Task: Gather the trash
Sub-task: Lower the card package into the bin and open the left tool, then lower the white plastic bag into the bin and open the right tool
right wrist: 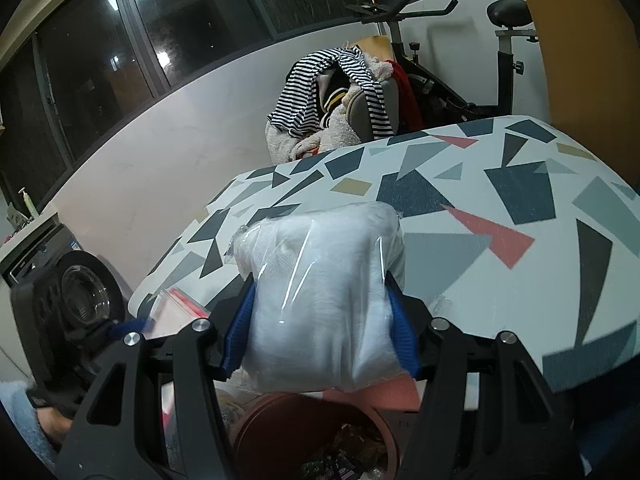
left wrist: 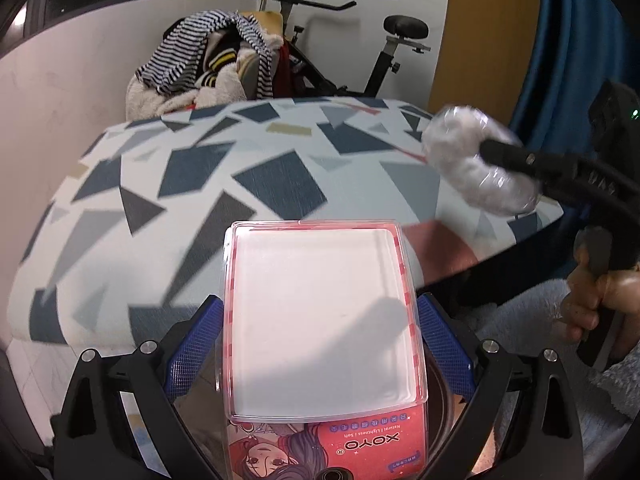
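The left gripper (left wrist: 320,344) squeezes a pink plastic box (left wrist: 324,320) between its blue pads, lifted off the table (left wrist: 192,184), probably to carry it to the bin. The right gripper (right wrist: 322,328) hugs a white bag (right wrist: 320,292) tight, right over the brown trash bin (right wrist: 316,436), likely ready to drop it. Most of the bin is hidden, and the stuff inside is hard to make out

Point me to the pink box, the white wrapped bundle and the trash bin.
pink box (left wrist: 320,320), left wrist view, clear lid
white wrapped bundle (right wrist: 324,296), right wrist view, plastic front
trash bin (right wrist: 256,420), right wrist view, brown rim
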Demonstrator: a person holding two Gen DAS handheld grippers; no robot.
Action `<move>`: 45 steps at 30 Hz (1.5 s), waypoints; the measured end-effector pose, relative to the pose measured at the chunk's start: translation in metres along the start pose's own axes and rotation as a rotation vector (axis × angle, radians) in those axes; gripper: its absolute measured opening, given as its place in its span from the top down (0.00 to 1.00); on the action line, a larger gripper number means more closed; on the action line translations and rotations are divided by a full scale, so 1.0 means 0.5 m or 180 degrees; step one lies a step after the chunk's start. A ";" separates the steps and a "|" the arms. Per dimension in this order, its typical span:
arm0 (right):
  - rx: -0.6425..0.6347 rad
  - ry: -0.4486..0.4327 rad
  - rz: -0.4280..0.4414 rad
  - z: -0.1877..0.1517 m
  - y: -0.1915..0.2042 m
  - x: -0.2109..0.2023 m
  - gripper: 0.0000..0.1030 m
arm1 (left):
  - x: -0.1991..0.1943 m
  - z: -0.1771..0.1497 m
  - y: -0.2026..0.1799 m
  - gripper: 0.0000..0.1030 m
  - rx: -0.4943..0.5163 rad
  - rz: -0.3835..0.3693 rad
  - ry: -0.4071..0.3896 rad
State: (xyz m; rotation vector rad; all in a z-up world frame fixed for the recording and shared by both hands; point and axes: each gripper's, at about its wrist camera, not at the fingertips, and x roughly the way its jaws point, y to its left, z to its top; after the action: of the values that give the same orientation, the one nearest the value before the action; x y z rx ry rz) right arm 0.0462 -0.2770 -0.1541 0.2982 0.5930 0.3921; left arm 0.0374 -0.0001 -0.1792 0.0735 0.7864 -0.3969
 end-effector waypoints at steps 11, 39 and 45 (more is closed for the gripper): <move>0.0047 0.0041 -0.0073 -0.042 -0.003 -0.037 0.41 | 0.052 -0.071 -0.029 0.08 -0.0021 -0.0033 0.0180; -0.0023 0.0277 -0.0127 -0.103 -0.009 -0.016 0.41 | 0.004 -0.060 -0.004 0.07 -0.0254 0.0029 -0.0038; -0.0274 0.0493 -0.0043 -0.142 0.029 0.013 0.41 | -0.056 -0.060 0.033 0.06 -0.0331 0.0190 -0.0258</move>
State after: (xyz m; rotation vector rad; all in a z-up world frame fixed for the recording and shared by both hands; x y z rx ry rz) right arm 0.0052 -0.2498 -0.2080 0.1821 0.7274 0.4289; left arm 0.0053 0.0307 -0.1822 -0.0162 0.7218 -0.2999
